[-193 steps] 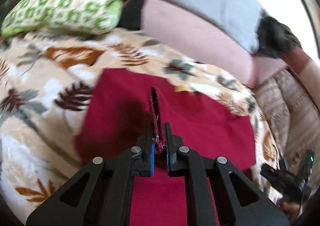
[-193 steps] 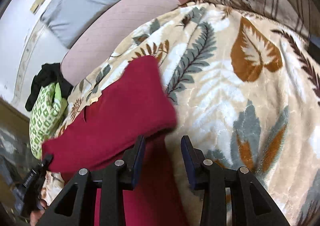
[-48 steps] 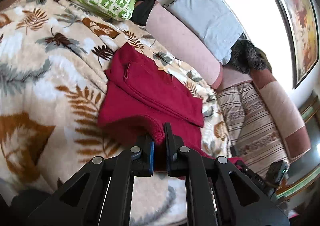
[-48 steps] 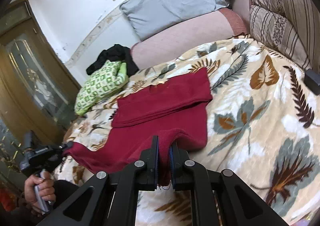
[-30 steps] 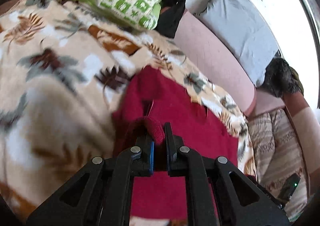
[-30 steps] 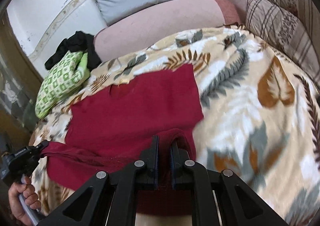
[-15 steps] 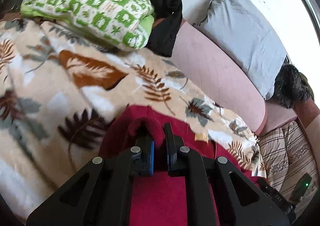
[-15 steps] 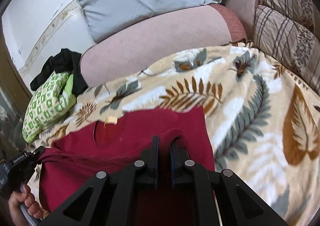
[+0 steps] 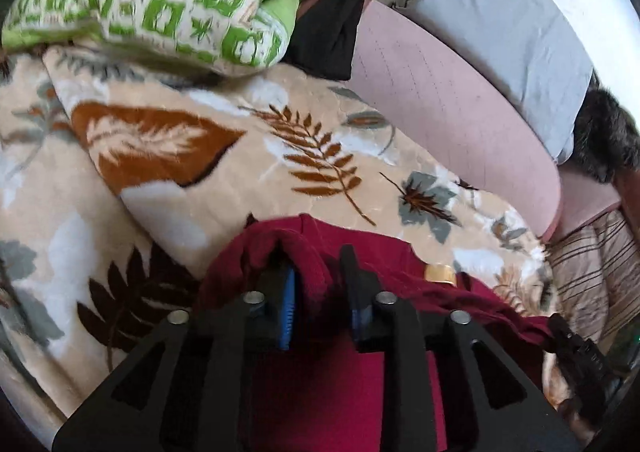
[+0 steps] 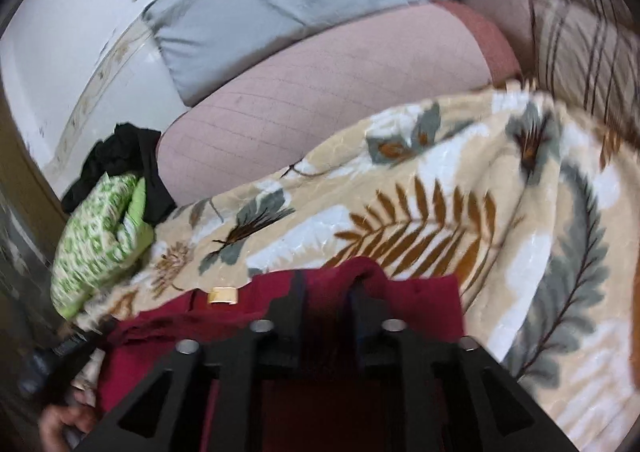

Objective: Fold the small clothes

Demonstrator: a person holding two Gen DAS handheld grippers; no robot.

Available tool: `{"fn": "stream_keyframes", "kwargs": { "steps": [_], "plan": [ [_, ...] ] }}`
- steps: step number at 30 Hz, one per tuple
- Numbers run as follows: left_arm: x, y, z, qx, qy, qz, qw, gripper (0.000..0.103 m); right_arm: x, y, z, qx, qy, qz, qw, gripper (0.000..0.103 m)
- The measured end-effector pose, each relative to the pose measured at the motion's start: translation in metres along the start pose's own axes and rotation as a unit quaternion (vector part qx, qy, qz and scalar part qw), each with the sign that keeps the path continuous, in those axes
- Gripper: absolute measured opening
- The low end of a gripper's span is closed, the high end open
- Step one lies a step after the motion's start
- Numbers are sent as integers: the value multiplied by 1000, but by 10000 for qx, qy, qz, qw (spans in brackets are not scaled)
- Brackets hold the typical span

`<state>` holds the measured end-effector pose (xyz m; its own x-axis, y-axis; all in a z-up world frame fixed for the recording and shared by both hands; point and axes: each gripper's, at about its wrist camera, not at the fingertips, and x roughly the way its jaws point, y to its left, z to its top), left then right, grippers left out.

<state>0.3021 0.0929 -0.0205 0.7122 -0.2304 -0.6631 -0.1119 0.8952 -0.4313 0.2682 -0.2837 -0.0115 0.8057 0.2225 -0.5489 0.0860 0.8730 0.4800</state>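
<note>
- A leaf-print blanket covers the bed; a dark red garment lies folded on it, its tan neck label too small to read.
- The left gripper has just been opening; a red fold sits loosely between its parted jaws.
- The right gripper, likewise just parting, has red cloth bunched between its jaws, unpinched.

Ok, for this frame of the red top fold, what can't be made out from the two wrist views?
- Red garment, left wrist view: its near part is hidden behind the left gripper frame and cut off by the bottom edge.
- Red garment, right wrist view: how neatly the folded edge lies is blurred and covered by the right gripper.
- Tan label at the neckline: too small to read.
- Person's hand, right wrist view: cut by the lens rim.
</note>
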Motion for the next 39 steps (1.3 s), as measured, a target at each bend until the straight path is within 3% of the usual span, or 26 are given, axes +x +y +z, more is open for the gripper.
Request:
{"fn": "stream_keyframes", "kwargs": {
  "steps": [4,7,9,10,11,13,15,18,19,22,26,28,29,30,32,33,37,39],
  "plan": [
    [-27,4,7,-235,-235,-124,9994,25,-29,-1,7,65,-330,119,9994,40],
    [-44,-2,9,-219,-496,-127,9984,25,-57,-5,14,118,-765,-131,9969,42],
    [-49,-12,9,23,-566,-185,9982,32,-68,-4,16,103,-902,-355,9952,43],
    [-50,-17,8,155,-594,-254,9978,49,-69,-1,15,24,-886,-382,9953,43],
    [-51,-19,9,214,-662,-280,9972,76,-68,3,14,-63,-826,-363,9959,43],
    [-49,-21,7,332,-746,-378,9959,84,-59,17,10,-377,-658,-325,9966,43],
    [-48,-17,10,269,-735,-277,9965,84,-48,29,4,-711,-507,-376,9955,43],
    [-65,-4,15,-121,-1299,-5,9915,84,-32,49,-3,-1164,-404,-634,9904,43],
    [-65,-3,17,-151,-1327,-49,9910,84,-27,55,-4,-1250,-390,-598,9896,43],
    [-43,-18,15,231,-781,-433,9957,73,0,73,-2,-1330,-112,-353,9904,43],
    [-22,-30,4,667,-403,-186,9968,67,44,73,4,-1307,456,135,9903,43],
    [-8,-23,3,545,-75,-118,9984,67,68,52,6,-986,835,-26,9916,43],
    [4,-18,2,469,189,-111,9987,67,83,34,5,-764,1205,-390,9890,43],
    [15,-14,0,432,402,-96,9982,67,91,20,2,-552,1457,-696,9853,37],
    [29,-6,-5,360,526,-21,9980,67,85,-7,6,-25,1286,-461,9906,19],
    [28,-4,-3,328,448,-75,9984,67,85,-12,8,32,1384,-569,9887,2],
    [18,-8,0,341,228,-155,9990,67,79,-18,5,-167,1224,-837,9888,0],
    [29,-2,-4,379,397,-82,9985,67,78,-11,2,-365,1160,-997,9876,0]
  ]
}}
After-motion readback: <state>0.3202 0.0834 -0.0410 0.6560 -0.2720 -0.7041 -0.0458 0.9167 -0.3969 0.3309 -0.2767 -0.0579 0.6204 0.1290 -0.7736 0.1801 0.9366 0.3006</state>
